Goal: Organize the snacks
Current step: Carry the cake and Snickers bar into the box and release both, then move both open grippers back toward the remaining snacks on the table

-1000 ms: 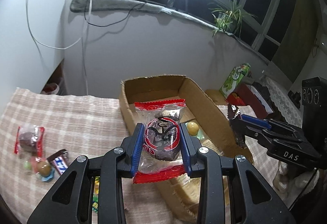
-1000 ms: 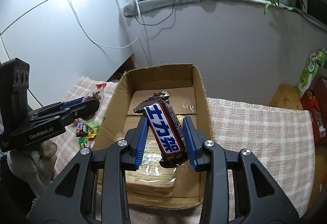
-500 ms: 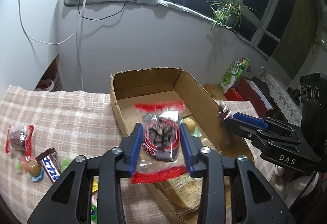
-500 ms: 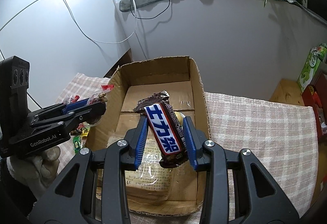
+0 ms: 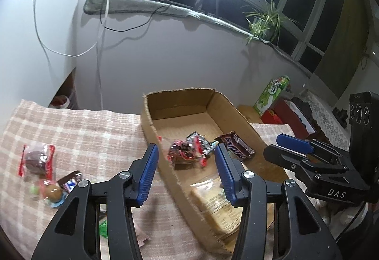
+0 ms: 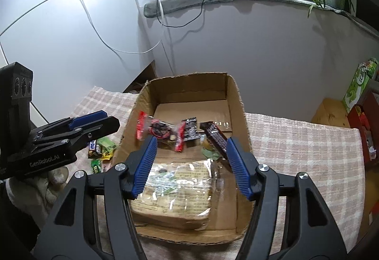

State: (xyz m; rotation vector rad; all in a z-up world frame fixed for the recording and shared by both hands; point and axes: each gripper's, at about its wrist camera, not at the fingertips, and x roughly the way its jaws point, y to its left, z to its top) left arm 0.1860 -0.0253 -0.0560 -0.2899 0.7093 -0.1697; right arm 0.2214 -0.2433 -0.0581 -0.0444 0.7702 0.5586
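Note:
An open cardboard box (image 5: 239, 115) (image 6: 236, 94) stands on the checked cloth. Inside lie a red-edged clear cake packet (image 5: 187, 153) (image 6: 161, 130), a brown Snickers bar (image 5: 236, 145) (image 6: 215, 138) and a large clear bag of biscuits (image 6: 175, 186) (image 5: 213, 200). My left gripper (image 5: 187, 171) is open and empty above the box's left wall. My right gripper (image 6: 191, 165) is open and empty above the box's near half. Each gripper shows from the side in the other's view: the right one (image 5: 303, 153) and the left one (image 6: 78, 129).
Loose snacks lie on the cloth left of the box: a red-edged cake packet (image 5: 36, 161), a small Snickers (image 5: 69, 183), a round candy (image 5: 53, 192) and green packets (image 6: 104, 148). A green carton (image 5: 272, 95) and red box (image 5: 284, 115) stand at the right. The wall is behind.
Both grippers opened. The cake packet dropped from the left gripper and the Snickers bar from the right gripper; both now lie inside the box.

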